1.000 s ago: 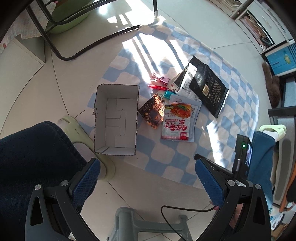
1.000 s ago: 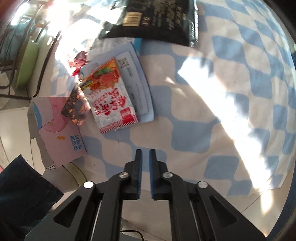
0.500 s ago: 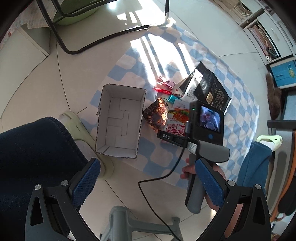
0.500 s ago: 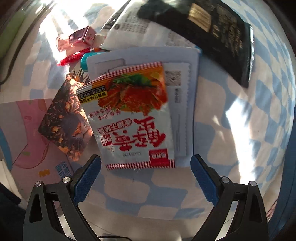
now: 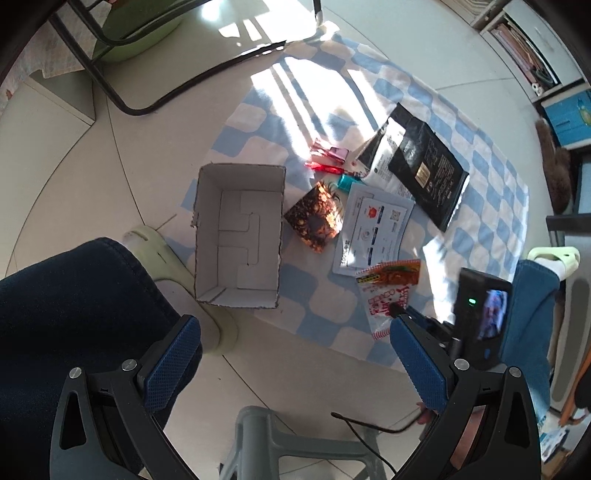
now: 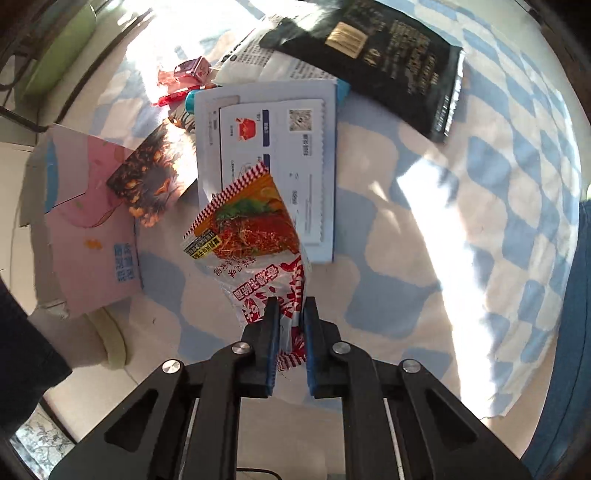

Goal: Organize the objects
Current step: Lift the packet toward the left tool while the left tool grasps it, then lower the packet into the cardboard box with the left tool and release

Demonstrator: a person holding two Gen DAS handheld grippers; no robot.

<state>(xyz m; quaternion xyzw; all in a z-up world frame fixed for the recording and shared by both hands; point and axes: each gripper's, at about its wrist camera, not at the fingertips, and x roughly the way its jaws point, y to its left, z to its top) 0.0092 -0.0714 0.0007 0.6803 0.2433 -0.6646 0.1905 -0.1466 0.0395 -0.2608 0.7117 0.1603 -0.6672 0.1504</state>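
My right gripper (image 6: 289, 308) is shut on the bottom edge of a red and white noodle packet (image 6: 255, 236) and holds it lifted off the blue checked cloth (image 6: 461, 221); the packet also shows in the left wrist view (image 5: 388, 291). My left gripper (image 5: 293, 363) is open and empty, above the floor in front of an open white cardboard box (image 5: 240, 236). On the cloth lie a dark patterned card (image 5: 316, 218), a white and blue paper sheet (image 5: 373, 229), a black pouch (image 5: 428, 170), a red pen (image 5: 325, 168) and a small pink item (image 5: 338, 151).
My legs in blue trousers (image 5: 74, 302) and pale slippers (image 5: 159, 247) flank the cloth. A grey plastic stool (image 5: 288, 443) is below the left gripper. Black chair legs (image 5: 177, 96) and a green basin (image 5: 136, 33) stand at the back left. Shelves (image 5: 535, 55) line the back right.
My right gripper has closed on the noodle packet and pulled it back off the paper sheet, towards me. The paper sheet is now uncovered. My left gripper has stayed open.
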